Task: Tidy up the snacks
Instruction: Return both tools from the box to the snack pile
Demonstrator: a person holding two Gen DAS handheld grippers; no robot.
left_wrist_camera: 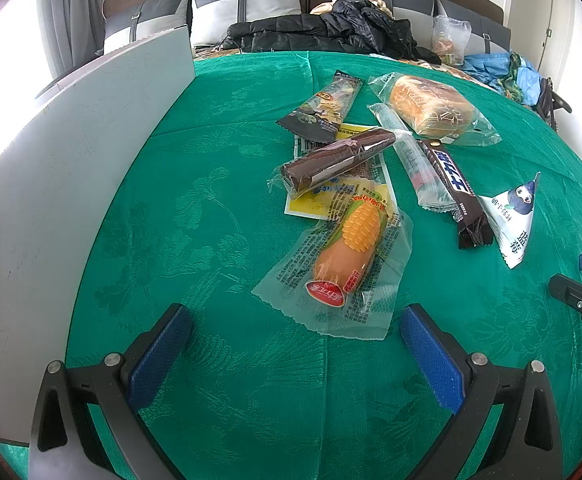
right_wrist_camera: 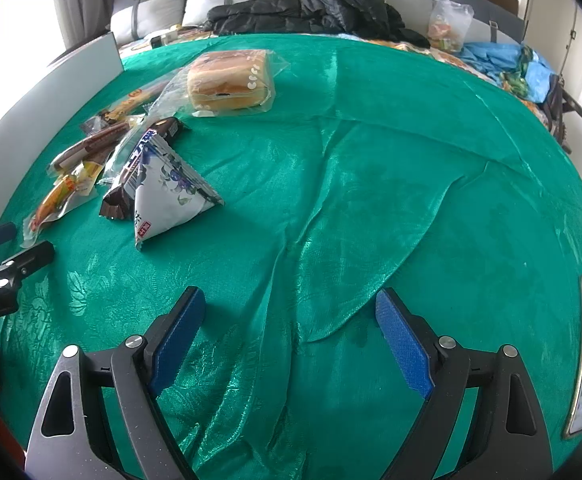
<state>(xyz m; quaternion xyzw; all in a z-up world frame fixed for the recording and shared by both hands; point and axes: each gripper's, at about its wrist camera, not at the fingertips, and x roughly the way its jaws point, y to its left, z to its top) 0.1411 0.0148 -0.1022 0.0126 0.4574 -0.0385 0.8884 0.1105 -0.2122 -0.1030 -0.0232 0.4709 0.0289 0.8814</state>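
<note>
Both grippers wide open, snack pile untouched on the green cloth

The left gripper [left_wrist_camera: 295,344] hovers with jaws spread just short of the corn sausage pack [left_wrist_camera: 341,264], the nearest piece of a heap lying beside the white board [left_wrist_camera: 71,152]; the right gripper [right_wrist_camera: 289,332] holds nothing over bare, wrinkled tablecloth [right_wrist_camera: 371,200], well apart from the heap. My worry is the overlap: the chocolate roll [left_wrist_camera: 337,160] rests on a yellow packet [left_wrist_camera: 323,200] that the sausage wrapper also covers, so a pull on one may drag the others. The slack clear film could slip from the pads, and the triangular blueberry pouch [right_wrist_camera: 171,192] touching the Snickers bar [left_wrist_camera: 457,192] may tip or slide if nudged
</note>
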